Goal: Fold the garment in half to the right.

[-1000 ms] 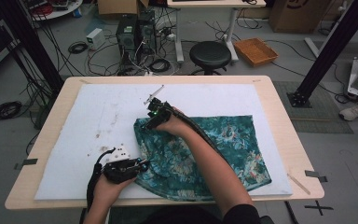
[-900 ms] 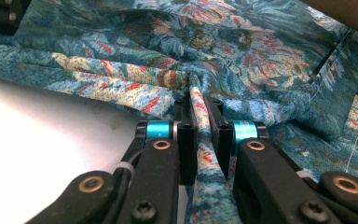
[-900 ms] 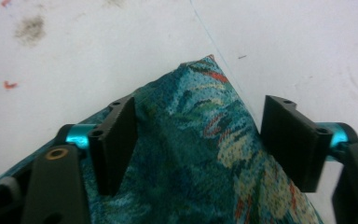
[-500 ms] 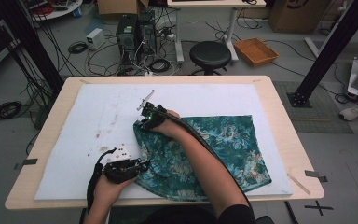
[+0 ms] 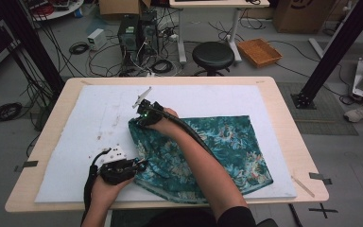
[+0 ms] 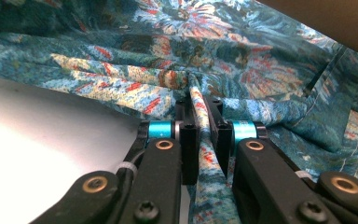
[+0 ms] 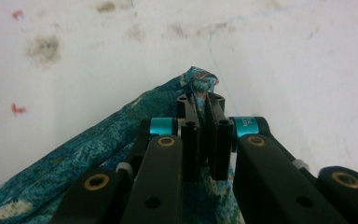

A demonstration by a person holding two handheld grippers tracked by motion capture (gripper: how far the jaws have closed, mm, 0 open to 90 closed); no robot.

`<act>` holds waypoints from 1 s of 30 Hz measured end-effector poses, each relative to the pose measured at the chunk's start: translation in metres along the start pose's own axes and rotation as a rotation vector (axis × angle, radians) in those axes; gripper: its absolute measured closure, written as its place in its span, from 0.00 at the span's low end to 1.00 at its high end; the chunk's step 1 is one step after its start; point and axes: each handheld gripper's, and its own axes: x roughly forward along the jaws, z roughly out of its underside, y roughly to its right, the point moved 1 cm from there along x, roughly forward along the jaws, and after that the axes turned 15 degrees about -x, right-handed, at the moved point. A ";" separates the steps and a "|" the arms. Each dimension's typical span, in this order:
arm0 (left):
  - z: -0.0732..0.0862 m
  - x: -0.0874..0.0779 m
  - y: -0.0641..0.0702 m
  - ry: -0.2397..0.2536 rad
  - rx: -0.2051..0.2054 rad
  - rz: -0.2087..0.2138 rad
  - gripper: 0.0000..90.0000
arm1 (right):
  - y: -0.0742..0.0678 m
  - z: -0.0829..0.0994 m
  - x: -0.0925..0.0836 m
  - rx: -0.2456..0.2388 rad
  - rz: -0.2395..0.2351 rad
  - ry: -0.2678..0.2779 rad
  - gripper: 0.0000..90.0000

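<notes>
At the left, our left gripper has its fingers clamped on a pinched fold of the teal floral cloth at its near left edge, close to the front of the desk. Further right and further back, our right gripper has just been closing its fingers, and they now pinch the cloth's far left corner, which pokes out just past the tips. The cloth itself lies spread on the white pad that covers the desk, right of centre. We judge the right hold the weaker one: only the corner tip is caught, so a brisk lift or pull could slide it free. Since our right forearm lies across the cloth, raising both corners may also drag or bunch the fabric beneath it. As for containers, none sits on the desk; a woven basket stands on the floor beyond, and it looks empty.
</notes>
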 end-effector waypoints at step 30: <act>0.001 0.002 0.000 -0.044 0.003 0.010 0.95 | -0.003 -0.005 0.036 0.086 -0.019 -0.051 0.93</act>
